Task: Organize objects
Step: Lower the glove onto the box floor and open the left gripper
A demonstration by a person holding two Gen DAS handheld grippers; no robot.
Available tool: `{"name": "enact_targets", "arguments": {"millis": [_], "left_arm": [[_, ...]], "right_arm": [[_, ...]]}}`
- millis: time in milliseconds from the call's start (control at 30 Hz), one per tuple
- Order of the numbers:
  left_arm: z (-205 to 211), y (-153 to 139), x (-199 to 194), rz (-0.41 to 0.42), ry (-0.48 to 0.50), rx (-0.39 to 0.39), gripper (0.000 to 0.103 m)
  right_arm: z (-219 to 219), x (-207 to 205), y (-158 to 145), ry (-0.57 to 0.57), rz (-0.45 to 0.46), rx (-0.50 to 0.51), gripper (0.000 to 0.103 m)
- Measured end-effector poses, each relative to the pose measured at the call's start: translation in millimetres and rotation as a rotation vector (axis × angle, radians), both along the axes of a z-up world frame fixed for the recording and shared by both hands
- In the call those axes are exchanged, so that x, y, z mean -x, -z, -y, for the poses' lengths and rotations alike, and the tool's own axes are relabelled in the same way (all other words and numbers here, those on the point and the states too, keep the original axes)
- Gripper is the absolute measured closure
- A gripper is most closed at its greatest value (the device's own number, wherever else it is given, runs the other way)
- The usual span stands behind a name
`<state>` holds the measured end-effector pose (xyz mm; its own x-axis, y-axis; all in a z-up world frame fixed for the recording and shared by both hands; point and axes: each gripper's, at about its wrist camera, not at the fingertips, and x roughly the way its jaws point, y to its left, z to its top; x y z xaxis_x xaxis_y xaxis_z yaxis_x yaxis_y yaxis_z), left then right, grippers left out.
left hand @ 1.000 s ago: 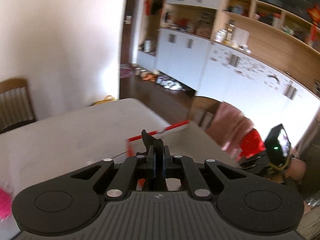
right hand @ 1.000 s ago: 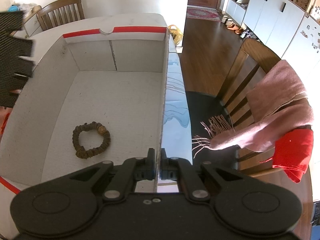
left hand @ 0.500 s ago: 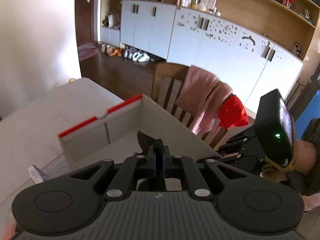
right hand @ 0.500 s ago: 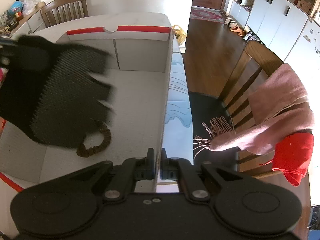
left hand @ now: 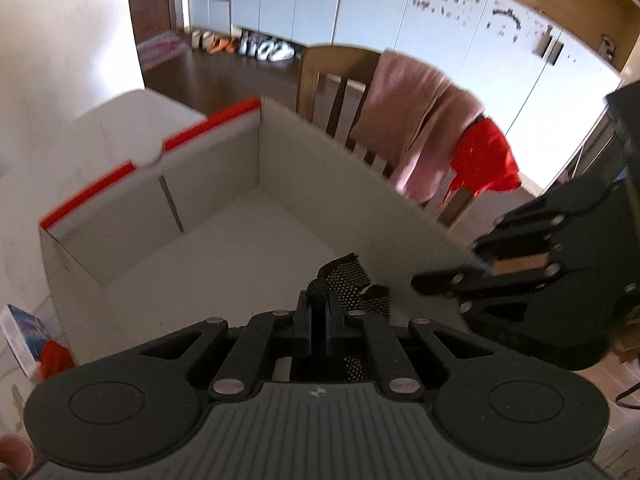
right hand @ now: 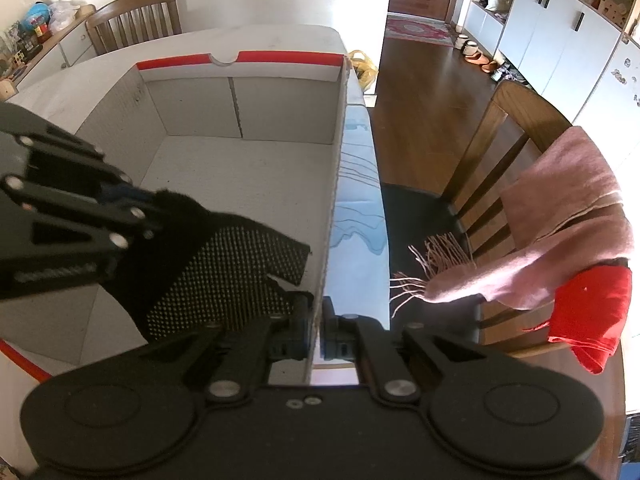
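Cardboard box [right hand: 248, 184] with red-edged flaps sits open on the white tabletop [right hand: 280, 40], and both your grippers are working at it. Your left gripper [left hand: 318, 316] is clamped on a black glove [right hand: 224, 268] (its palm is covered in small pale dots), which hangs inside the box, above the floor near the right wall. In the right wrist view the glove dangles from the left gripper [right hand: 132, 200], fingers pointing toward that wall; whether any part touches the box floor you cannot tell from either view.

Your right gripper [right hand: 316, 332] is closed on the box's right wall, one finger inside and one outside, pinching the cardboard edge near the corner closest to you. In the left wrist view the same right gripper [left hand: 424, 282] shows at the right, against that wall.

Beyond the box, a wooden chair [right hand: 516, 128] stands beside the tabletop with a pink scarf [right hand: 560, 216] and a red cloth [right hand: 592, 312] draped over its back. A blue-and-white packet [left hand: 24, 336] lies on the tabletop just outside the box's left side.
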<state>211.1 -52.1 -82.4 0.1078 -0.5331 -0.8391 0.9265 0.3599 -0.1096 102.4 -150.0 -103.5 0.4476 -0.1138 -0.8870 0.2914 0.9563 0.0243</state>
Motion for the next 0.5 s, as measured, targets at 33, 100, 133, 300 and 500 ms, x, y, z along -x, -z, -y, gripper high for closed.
{"name": "enact_targets", "arguments": {"millis": [33,100,133,300,500], "left_arm": [[1,3,0,0.004,0.002,-0.013,0.098],[4,10,0,0.003,0.007,-0.04,0.098],[5,13,0,0.001,0.011,-0.051,0.098],[10,25,1,-0.025,0.034,-0.093,0.098],[12,32,5,-0.025,0.045,-0.128,0.097]], "right_arm": [[0,0,0,-0.002,0.0,0.001,0.098],[0,0,0,-0.004,0.0,0.002,0.098],[0,0,0,-0.006,0.0,0.002,0.098],[0,1,0,-0.008,0.001,0.0,0.098],[0,0,0,-0.009,0.001,-0.001,0.098]]}}
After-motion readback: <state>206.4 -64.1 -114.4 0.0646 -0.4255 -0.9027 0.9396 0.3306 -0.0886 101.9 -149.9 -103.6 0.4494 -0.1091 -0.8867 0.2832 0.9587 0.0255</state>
